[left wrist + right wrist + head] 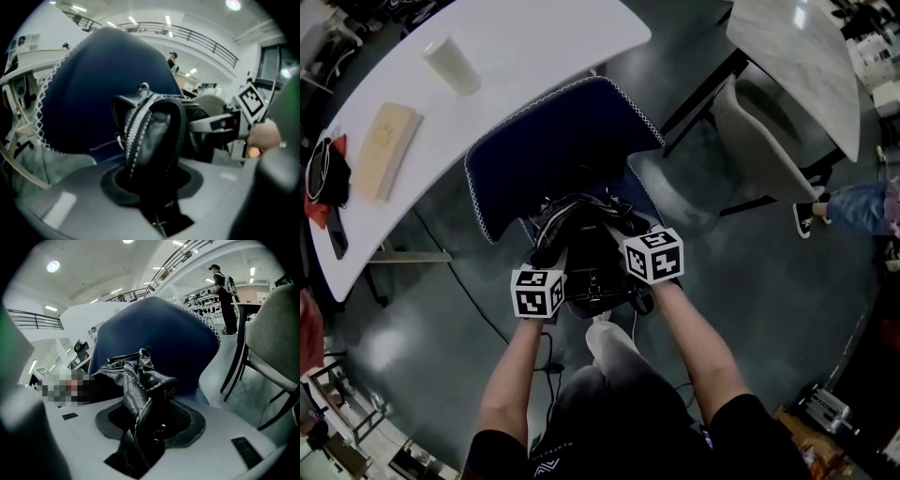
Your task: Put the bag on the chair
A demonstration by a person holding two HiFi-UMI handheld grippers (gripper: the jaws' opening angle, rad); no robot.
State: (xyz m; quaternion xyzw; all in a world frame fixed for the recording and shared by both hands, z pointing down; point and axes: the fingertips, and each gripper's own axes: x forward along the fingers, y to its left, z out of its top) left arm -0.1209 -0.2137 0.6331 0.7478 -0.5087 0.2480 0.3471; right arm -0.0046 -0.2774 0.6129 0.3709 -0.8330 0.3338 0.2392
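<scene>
Black stitched leather sits in both of your grips; your left gripper (152, 192) is narrow, its jaws pinched on an upright strap (157, 136) with white stitching; your right gripper (140, 437) is likewise narrow, closed on a crumpled fold (136, 385) of the same leather; both pieces belong to the bag (592, 248), so you are holding it from two sides at once. From the head view the bag lies directly ahead of both grippers and between them, your left on its left edge, your right on its right edge, neither one nearer than the other; I cannot tell which way its long axis runs, but its straps stand up out of your jaws. Just past the bag rises the dark blue backrest of the chair (553, 131), and the bag looks to be resting on the seat below it; by my reading the placing is nearly done, and what remains is to let go and draw both grippers straight back toward yourself, away from the backrest; beyond the chair stands a white table (534, 37).
</scene>
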